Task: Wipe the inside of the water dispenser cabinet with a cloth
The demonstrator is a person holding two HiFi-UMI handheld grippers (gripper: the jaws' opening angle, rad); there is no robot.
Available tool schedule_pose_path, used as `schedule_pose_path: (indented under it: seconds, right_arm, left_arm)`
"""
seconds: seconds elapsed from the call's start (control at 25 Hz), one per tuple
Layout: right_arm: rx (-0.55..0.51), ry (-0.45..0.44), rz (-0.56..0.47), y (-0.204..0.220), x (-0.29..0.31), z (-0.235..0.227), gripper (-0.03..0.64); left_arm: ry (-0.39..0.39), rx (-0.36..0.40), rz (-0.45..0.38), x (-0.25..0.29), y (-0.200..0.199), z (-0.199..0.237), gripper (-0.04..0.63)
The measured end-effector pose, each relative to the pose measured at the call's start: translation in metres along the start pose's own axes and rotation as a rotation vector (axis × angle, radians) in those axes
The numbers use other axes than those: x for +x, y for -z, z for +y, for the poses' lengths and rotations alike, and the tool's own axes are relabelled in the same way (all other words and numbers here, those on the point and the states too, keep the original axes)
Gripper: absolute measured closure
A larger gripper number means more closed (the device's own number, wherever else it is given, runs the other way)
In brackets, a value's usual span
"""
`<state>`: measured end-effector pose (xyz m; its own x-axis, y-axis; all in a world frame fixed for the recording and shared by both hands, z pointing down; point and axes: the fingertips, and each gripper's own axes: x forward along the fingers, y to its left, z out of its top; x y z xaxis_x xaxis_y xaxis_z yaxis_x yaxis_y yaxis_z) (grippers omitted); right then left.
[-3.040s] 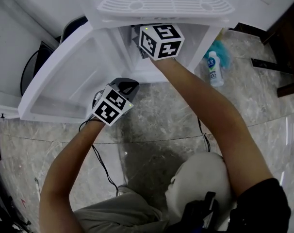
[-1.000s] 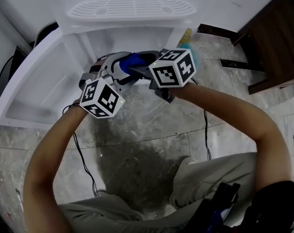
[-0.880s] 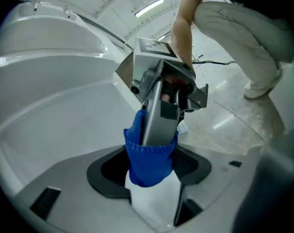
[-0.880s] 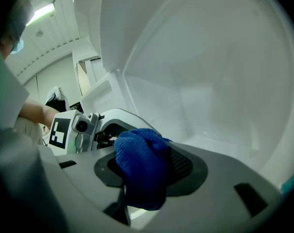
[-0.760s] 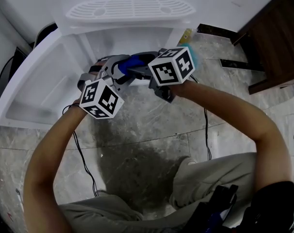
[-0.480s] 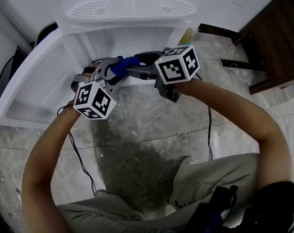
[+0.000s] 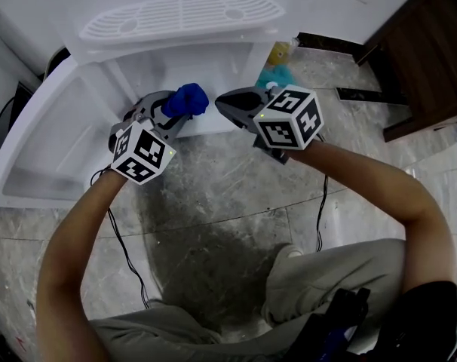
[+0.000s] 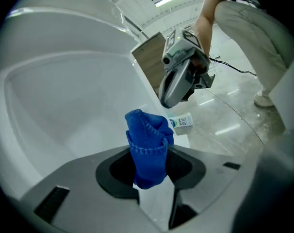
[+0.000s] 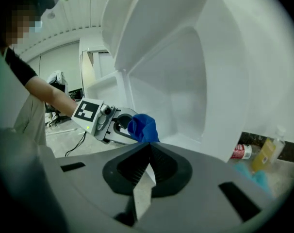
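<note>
**Marbled grey floor point(image 7: 228, 202), cabinet standing open**

Upper centre, the left gripper point(image 7: 170, 116) is clamping the bunched blue cloth point(image 7: 185, 99), its jaws having just been closing on it, before the white water dispenser cabinet point(image 7: 213, 62). Just right, the right gripper point(image 7: 221, 101) is hanging with jaws together, empty.

The cloth point(image 7: 185, 100) is a small, deep-blue piece with a stitched hem. It is bunched into a crumpled wad that stands up out of the left hand-held gripper point(image 7: 168, 115), whose jaws have just been closing and now pinch its lower part. It is held just in front of the mouth of the water dispenser cabinet point(image 7: 202, 60), a white, smooth-walled compartment below the slotted drip tray point(image 7: 179, 15), with its door point(image 7: 47, 145) swung wide open to the left in the head view.
</note>
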<state>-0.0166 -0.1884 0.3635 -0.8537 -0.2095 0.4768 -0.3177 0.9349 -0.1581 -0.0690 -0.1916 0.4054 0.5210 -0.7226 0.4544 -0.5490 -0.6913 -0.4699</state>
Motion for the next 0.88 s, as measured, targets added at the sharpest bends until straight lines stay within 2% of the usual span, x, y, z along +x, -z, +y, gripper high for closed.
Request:
schedule_pose_path:
  seconds: [0.16,0.28,0.56,0.72,0.88]
  right_arm:
    - [-0.056,0.045,0.053,0.026,-0.012,-0.013,0.618]
    - [-0.066,0.028,0.087,0.046,-0.017,-0.013,0.618]
    - [-0.142,-0.035,0.138,0.076,-0.026,-0.008,0.618]
    - [-0.169,-0.048,0.160,0.093,-0.032,-0.008,0.618]
    - [-0.115,-0.047,0.181,0.110,-0.036,-0.012,0.618]
  left_arm:
    - [-0.024,-0.119,0.003,0.026,0.002,0.012,0.439]
    - [-0.050,-0.170,0.023,0.055,0.003,0.023,0.439]
    - [-0.026,-0.025,0.098,0.117,0.009,0.014,0.439]
    - [-0.046,-0.012,0.118,0.149,0.014,0.021,0.439]
    - [-0.120,-0.042,0.138,0.169,0.021,0.038,0.439]
